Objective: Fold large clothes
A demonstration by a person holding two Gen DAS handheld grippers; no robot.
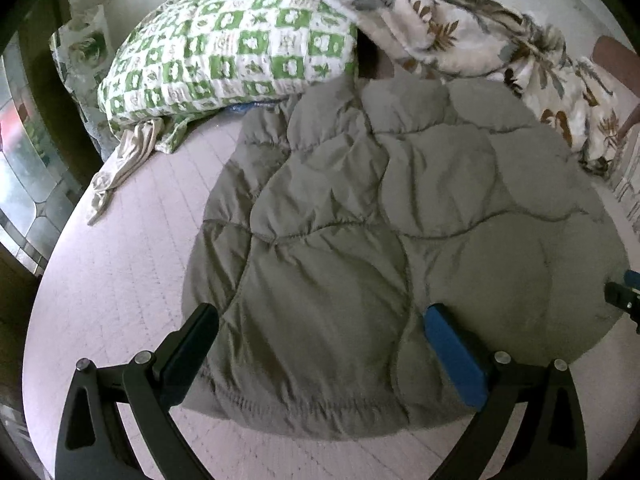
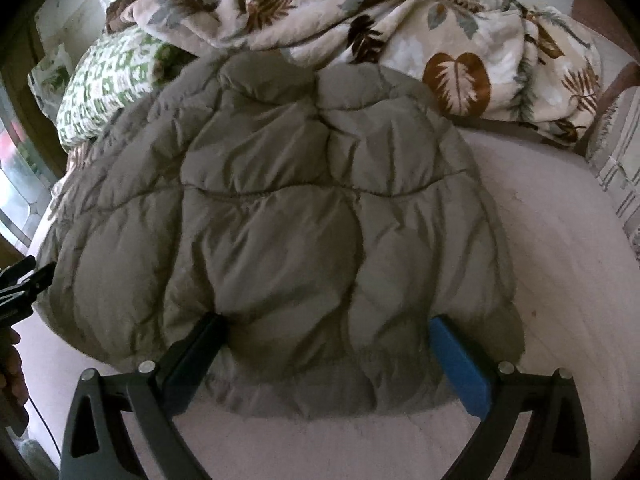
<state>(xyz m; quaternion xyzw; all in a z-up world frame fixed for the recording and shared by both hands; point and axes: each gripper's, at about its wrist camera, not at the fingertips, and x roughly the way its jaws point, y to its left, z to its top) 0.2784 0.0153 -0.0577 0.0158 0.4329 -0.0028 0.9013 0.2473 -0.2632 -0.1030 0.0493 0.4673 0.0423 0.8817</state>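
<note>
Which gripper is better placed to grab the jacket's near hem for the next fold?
Right, marginally. The right gripper is open with the gray quilted jacket's hem bulging between its fingers. The left gripper is open too, but sits above the fabric.

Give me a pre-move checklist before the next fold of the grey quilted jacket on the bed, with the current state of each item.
1. Left tool open: ok, fingers spread wide above the near hem.
2. Right tool open: ok, also spread over the hem.
3. Grey quilted jacket free of both tools: ok, neither is closed on it.
4. Jacket lying flat: not ok, puffy and wrinkled, its far end bunched near the green checked pillow.
5. Far end clear of the leaf-print blanket: cannot tell, the two meet there.
6. Bare bed sheet beside the jacket for folding: ok.
</note>
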